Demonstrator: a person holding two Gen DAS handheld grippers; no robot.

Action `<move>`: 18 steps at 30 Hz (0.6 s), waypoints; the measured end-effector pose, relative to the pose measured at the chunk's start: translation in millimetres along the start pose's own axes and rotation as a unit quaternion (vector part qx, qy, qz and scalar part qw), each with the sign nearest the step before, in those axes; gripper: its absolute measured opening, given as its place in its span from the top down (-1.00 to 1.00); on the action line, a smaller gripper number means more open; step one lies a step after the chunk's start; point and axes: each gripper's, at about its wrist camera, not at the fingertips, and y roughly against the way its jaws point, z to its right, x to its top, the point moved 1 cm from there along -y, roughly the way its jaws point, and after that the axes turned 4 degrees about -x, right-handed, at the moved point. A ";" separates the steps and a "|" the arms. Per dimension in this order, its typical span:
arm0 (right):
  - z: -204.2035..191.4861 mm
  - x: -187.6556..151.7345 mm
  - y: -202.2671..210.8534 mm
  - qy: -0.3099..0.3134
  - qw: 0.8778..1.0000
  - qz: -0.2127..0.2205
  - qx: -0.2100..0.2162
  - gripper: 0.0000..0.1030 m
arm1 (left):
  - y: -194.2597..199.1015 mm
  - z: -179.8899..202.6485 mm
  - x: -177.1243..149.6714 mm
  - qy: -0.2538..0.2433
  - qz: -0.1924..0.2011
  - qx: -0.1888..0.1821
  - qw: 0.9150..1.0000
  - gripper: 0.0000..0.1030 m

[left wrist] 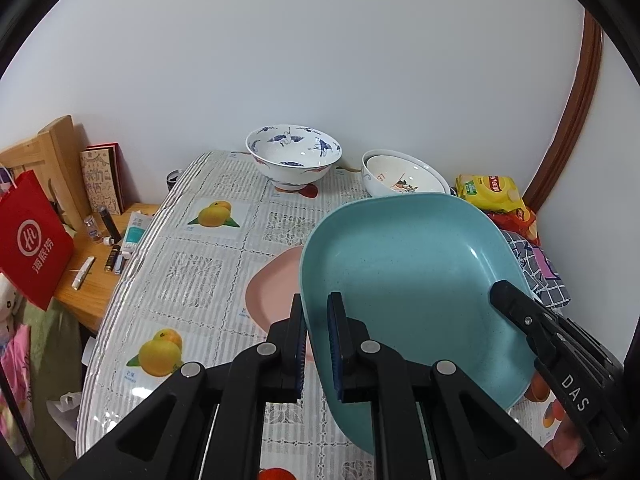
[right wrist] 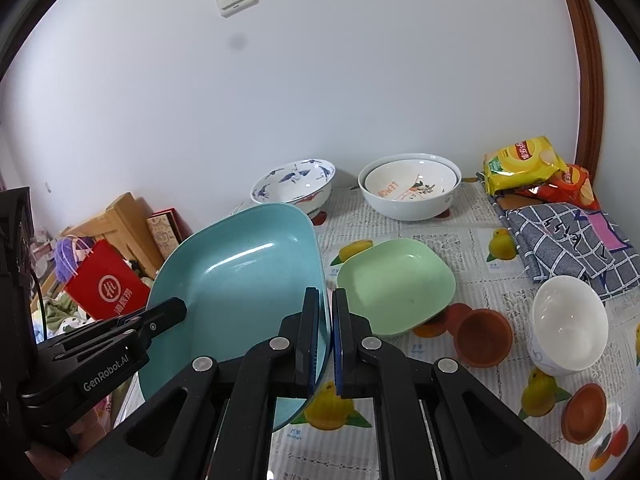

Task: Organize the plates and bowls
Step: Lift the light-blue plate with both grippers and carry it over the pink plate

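A teal squarish plate [left wrist: 408,264] [right wrist: 240,280] hangs tilted above the table, gripped from both sides. My left gripper [left wrist: 316,304] is shut on its left rim; it enters the right wrist view as a black finger [right wrist: 176,309] lying on the plate. My right gripper [right wrist: 326,295] is shut on the opposite rim and reaches in at the right of the left wrist view [left wrist: 505,294]. A pink plate [left wrist: 272,288] lies under the teal one, partly hidden. A green plate [right wrist: 396,284] rests just right of it. At the back stand a blue crane bowl [left wrist: 294,156] [right wrist: 294,184] and nested white bowls [left wrist: 404,178] [right wrist: 408,188].
The table's fruit-print cloth [left wrist: 192,264] ends at the wall. A white bowl [right wrist: 568,324] and two terracotta dishes [right wrist: 484,336] [right wrist: 584,412] sit at the right front. Chip bags [right wrist: 520,160] and a checked cloth [right wrist: 568,236] lie back right. A red bag [left wrist: 32,240] and a cluttered wooden shelf [left wrist: 100,280] stand left.
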 end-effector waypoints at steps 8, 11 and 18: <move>-5.1 -5.8 -1.4 -0.003 1.000 -0.003 0.016 0.87 | 5.2 -5.9 -7.9 0.011 -0.003 0.016 1.000 0.79; -5.4 -7.0 -3.0 0.000 1.000 -0.004 0.018 0.87 | 3.1 -5.2 -6.7 0.008 -0.001 0.018 1.000 0.80; 1.6 -9.1 -15.1 -0.004 1.000 -0.014 0.013 0.87 | -12.6 -5.8 -9.2 0.009 -0.012 0.010 1.000 0.80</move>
